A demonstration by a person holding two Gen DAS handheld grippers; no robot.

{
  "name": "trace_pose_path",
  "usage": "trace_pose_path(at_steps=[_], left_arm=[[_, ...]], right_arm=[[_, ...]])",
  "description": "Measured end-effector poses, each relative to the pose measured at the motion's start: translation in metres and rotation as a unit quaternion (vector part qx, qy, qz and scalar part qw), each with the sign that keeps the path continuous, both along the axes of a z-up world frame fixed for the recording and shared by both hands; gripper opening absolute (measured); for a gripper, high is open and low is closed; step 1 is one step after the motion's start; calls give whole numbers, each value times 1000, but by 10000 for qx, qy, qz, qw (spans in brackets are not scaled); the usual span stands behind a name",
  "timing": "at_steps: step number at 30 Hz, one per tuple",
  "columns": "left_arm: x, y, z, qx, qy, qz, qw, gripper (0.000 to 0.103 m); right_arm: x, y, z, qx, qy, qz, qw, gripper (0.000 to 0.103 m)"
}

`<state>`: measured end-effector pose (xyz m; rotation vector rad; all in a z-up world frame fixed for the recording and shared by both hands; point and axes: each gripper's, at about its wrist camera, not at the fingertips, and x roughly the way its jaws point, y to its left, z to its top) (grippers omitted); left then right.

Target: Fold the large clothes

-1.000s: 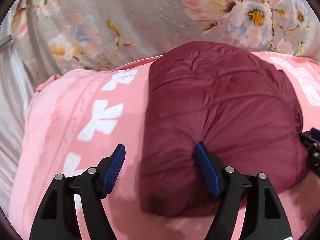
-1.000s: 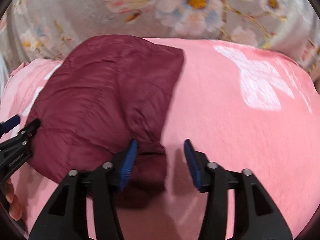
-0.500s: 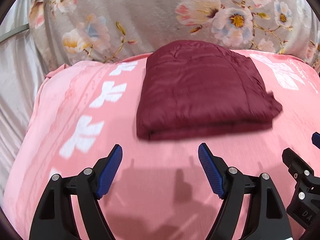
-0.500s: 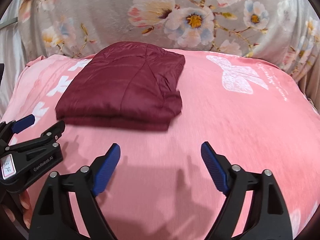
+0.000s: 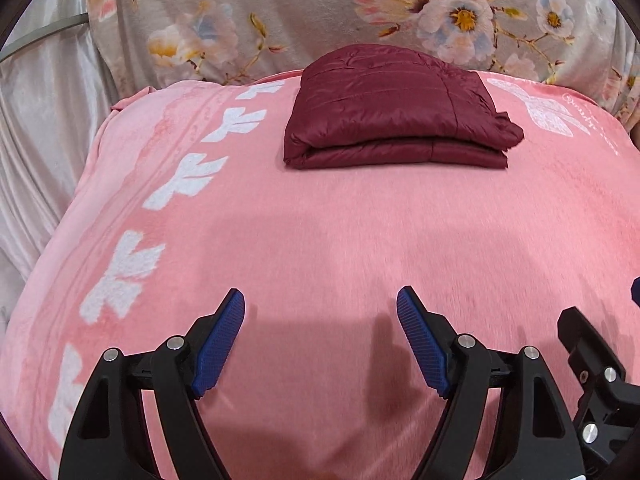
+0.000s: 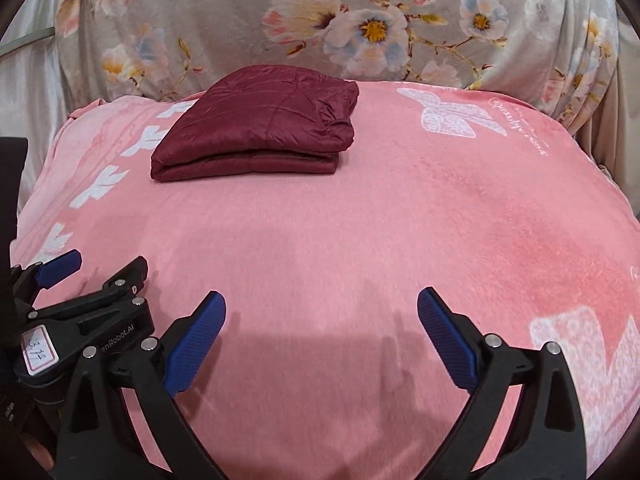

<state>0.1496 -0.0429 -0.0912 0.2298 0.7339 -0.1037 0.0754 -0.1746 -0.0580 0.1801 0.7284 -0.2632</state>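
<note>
Jacket: maroon jacket [image 5: 394, 108] lies folded near the pink blanket's [image 5: 320, 240] far edge.
My left gripper [image 5: 320, 336]: jaws spread, empty.
My right gripper [image 6: 320, 334]: jaws spread, empty.

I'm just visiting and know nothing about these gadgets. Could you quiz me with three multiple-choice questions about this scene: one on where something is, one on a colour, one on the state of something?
1. Where does the folded jacket lie?
A. On the far part of the pink blanket, near the floral cover
B. Between the fingers of the left gripper
C. On the floor

2. What colour is the jacket?
A. Navy
B. Dark red
C. Green

3. How do both grippers stand?
A. Shut on the jacket
B. Shut on the blanket
C. Open and holding nothing

Answers:
1 A: the jacket sits well beyond both grippers, close to the blanket's far edge.
2 B: it is maroon in both views.
3 C: the left gripper and right gripper each show a wide gap with only blanket behind.
</note>
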Motion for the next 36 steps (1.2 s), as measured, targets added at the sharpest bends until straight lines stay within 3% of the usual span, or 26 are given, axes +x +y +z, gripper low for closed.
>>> trace_pose_path(at_steps=[8,36], left_arm=[[-22,0,3,164,-284,-21,9995,76],[-22,-4,2,324,-340,105,9988,74]], right_arm=[[-18,1,1,46,-102,-133,9998,95],[-21,8,2,-291,-112,-330,9990,94]])
